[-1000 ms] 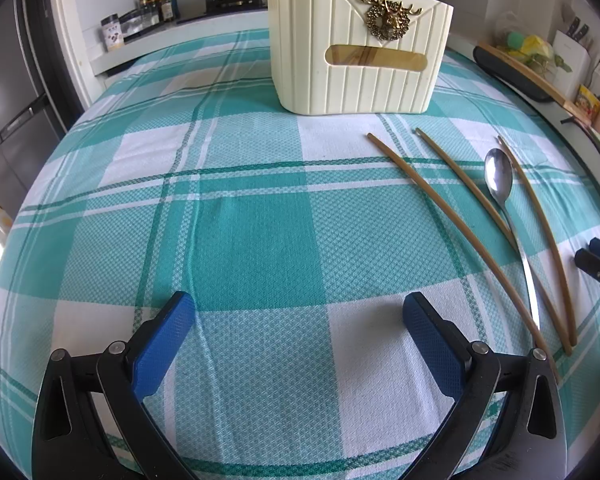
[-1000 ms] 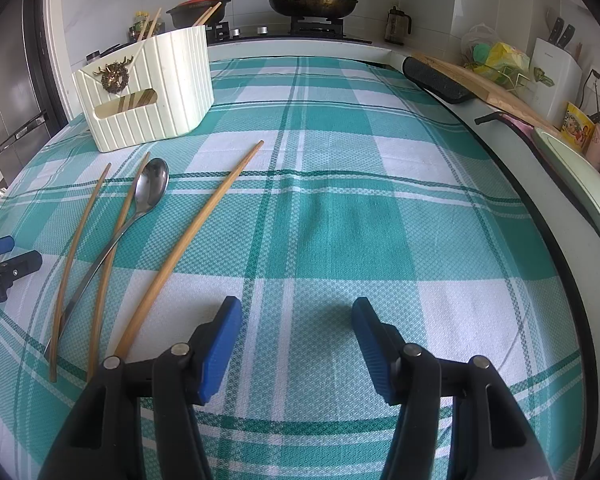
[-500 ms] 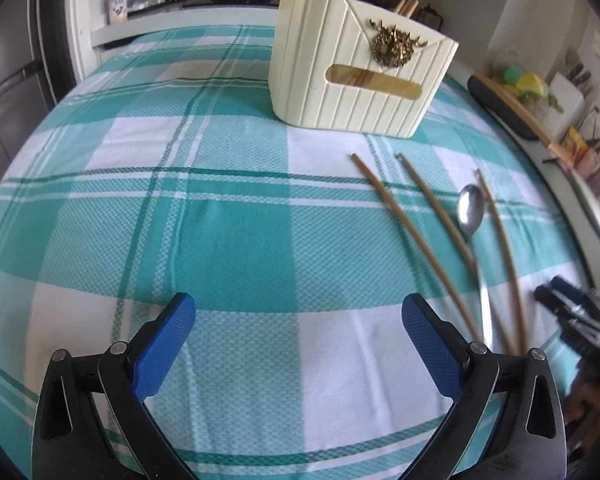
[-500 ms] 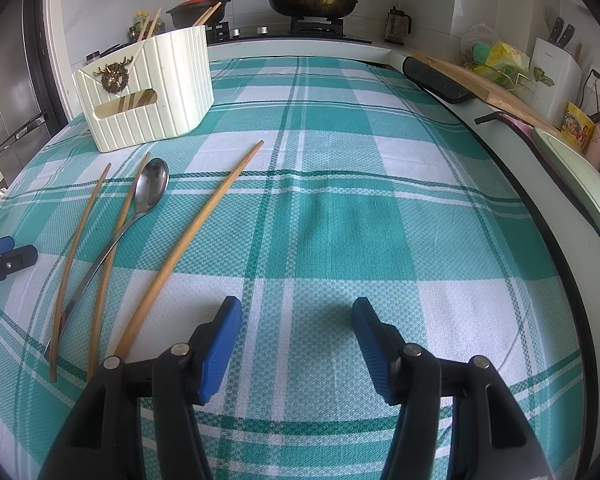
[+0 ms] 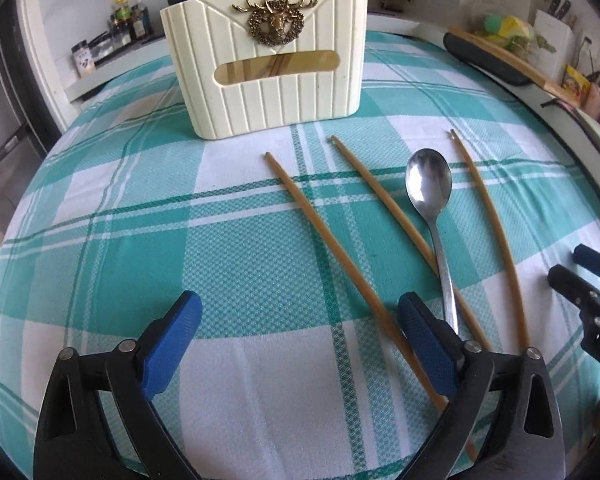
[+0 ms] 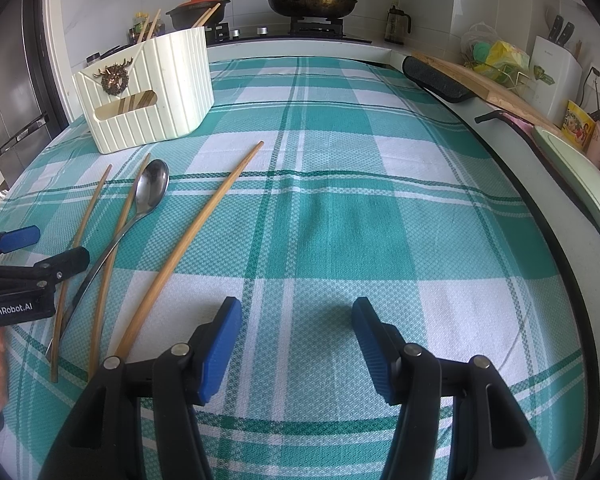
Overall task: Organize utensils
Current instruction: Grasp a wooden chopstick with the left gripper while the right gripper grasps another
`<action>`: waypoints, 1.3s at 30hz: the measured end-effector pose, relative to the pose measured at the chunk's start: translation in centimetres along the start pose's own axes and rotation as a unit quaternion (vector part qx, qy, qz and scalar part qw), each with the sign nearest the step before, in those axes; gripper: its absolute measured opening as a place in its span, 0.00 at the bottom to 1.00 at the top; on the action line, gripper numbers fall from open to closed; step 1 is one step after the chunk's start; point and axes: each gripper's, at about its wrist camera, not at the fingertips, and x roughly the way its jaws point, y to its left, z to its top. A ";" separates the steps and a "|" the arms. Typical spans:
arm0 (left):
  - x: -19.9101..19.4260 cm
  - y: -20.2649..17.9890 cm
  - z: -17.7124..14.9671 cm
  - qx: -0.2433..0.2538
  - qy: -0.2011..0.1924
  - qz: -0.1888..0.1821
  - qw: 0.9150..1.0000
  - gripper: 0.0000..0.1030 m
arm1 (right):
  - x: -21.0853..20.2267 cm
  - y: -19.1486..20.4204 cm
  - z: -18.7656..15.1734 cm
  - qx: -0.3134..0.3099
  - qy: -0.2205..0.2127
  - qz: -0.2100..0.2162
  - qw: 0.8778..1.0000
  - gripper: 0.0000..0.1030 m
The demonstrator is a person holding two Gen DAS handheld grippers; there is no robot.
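Note:
A cream utensil holder (image 5: 268, 68) with a brass deer emblem stands at the back of the checked cloth, with chopstick ends poking out of its top. Before it lie three wooden chopsticks, the left one (image 5: 320, 232), the middle one (image 5: 380, 200) and the right one (image 5: 488, 216), plus a steel spoon (image 5: 428, 184) whose handle crosses the middle one. My left gripper (image 5: 300, 340) hovers over the near ends, its jaws closing. The left chopstick runs between them near the right finger, untouched. My right gripper (image 6: 298, 344) stands open over bare cloth, to the right of the utensils (image 6: 152, 188).
A stove with a lidded pan (image 6: 312, 0) and a clay pot sits behind the table. A cutting board (image 6: 480, 80), a knife block and packets line the counter on the right. A steel fridge door (image 6: 12, 100) stands at the left.
My left gripper has swung right, from bare cloth to over the near ends of the chopsticks and spoon, and its jaws have narrowed slightly. The right gripper has stayed put.

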 end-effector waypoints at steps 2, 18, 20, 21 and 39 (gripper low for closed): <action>-0.4 0.5 -0.3 0.006 0.000 -0.015 1.000 0.80 | -0.4 0.3 0.3 0.013 0.005 0.014 1.000 0.57; -2.2 2.1 -2.0 0.046 -0.005 -0.030 0.998 0.05 | 0.5 4.7 2.1 -0.031 0.049 0.050 0.997 0.07; -2.7 3.4 -2.7 0.043 -0.003 -0.028 0.999 0.05 | -0.2 3.3 1.2 -0.034 0.053 0.036 0.997 0.07; -3.0 4.1 -3.2 0.041 -0.002 -0.028 0.999 0.05 | -0.6 2.6 0.7 -0.034 0.058 0.032 0.997 0.07; -0.9 7.4 1.2 0.085 0.089 -0.097 0.988 0.74 | 0.7 -2.2 3.9 -0.045 0.163 0.080 0.982 0.39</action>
